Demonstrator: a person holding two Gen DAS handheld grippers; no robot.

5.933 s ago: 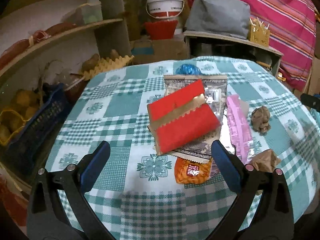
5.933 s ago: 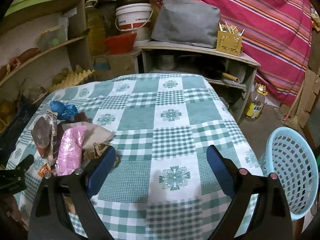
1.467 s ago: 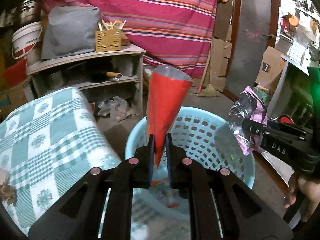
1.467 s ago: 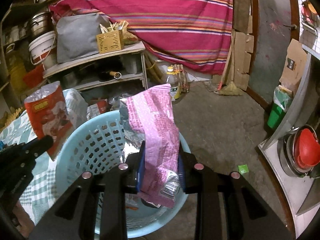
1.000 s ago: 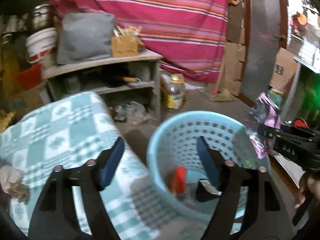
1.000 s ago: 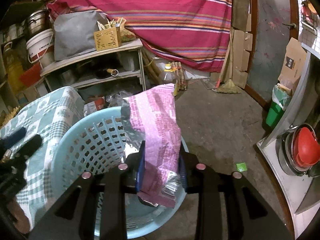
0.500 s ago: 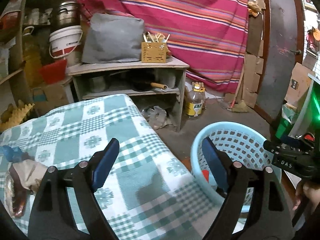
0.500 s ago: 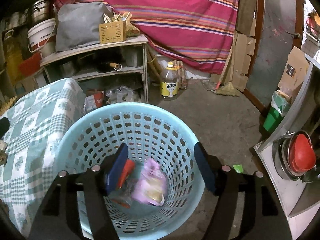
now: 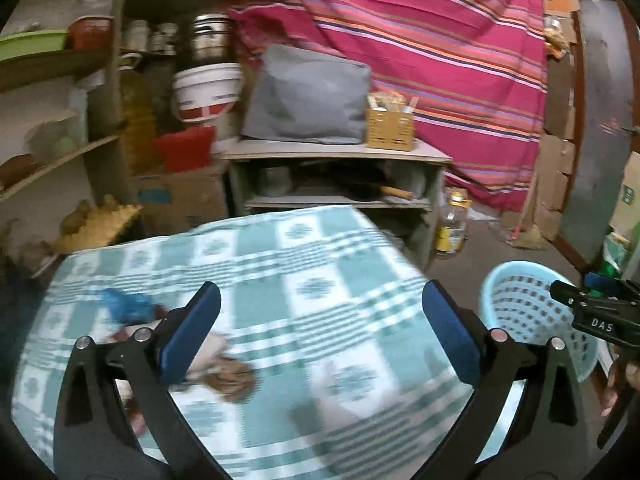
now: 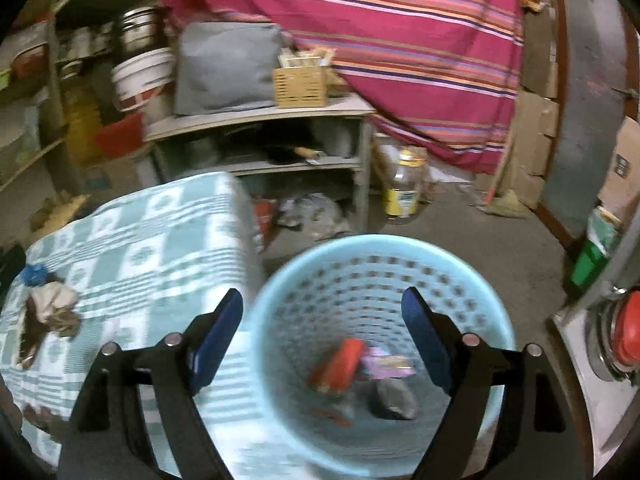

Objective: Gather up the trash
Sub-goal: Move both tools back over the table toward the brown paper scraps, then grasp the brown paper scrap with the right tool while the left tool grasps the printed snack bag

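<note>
Far left on the checkered tablecloth (image 9: 320, 280), a blue wad (image 9: 128, 306) and crumpled brown paper (image 9: 230, 374) lie blurred. My left gripper (image 9: 320, 332) hangs over the cloth, jaws just opened wide, nothing between. My right gripper (image 10: 322, 340), jaws just opened and empty, hangs over the light-blue basket (image 10: 492, 320) holding red wrapper (image 10: 340, 364) and pink wrapper (image 10: 386, 362).

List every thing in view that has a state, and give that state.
Left claw: open, empty, jaws just widened.
Right claw: open, empty, jaws just widened.
Light blue perforated plastic basket: upright, holds red packet and pink wrapper.
Blue crumpled bag: lying on checked tablecloth.
</note>
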